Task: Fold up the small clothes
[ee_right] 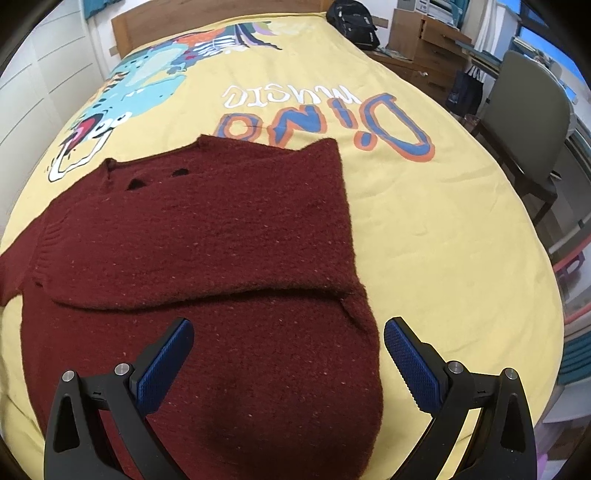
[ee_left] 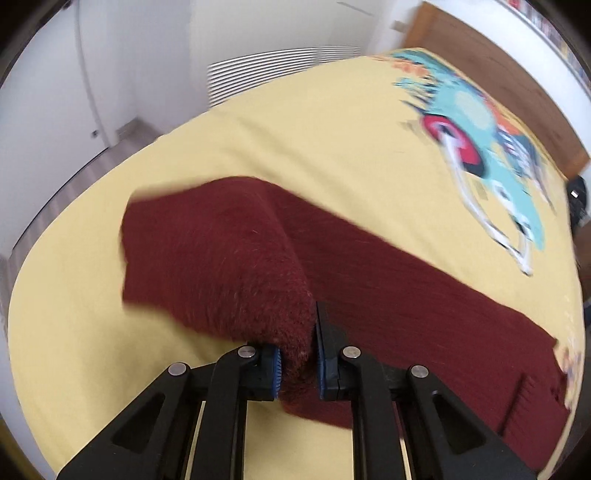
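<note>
We see a dark red knitted sweater [ee_right: 207, 236] lying on a bed covered by a yellow bedspread [ee_right: 424, 229], and we place everything else relative to that sweater. In the right wrist view it lies with its neckline toward the wooden headboard [ee_right: 125, 22], and one sleeve is folded across its body, making a ridge from side to side. Beyond the neckline the bedspread carries a turquoise dinosaur print [ee_right: 147, 88] and the words "Dino music" [ee_right: 325, 118], upside down from here.

Our left gripper [ee_left: 298, 369] has its jaws pinched tight on a bunch of the sweater's knit; the gathered cloth rises off the bedspread into them, and a sleeve trails away flat to the right in that view, which is blurred. No earlier view is there to compare.

Our right gripper [ee_right: 288, 362] hangs over the sweater's lower body with its jaws spread wide. Its blue pads [ee_right: 166, 365] stand apart and nothing is between them but the cloth below; we cannot tell whether they touch it.

Past the far side of the bed from the sweater we make out a black backpack [ee_right: 354, 22] and a grey chair [ee_right: 528, 122].
</note>
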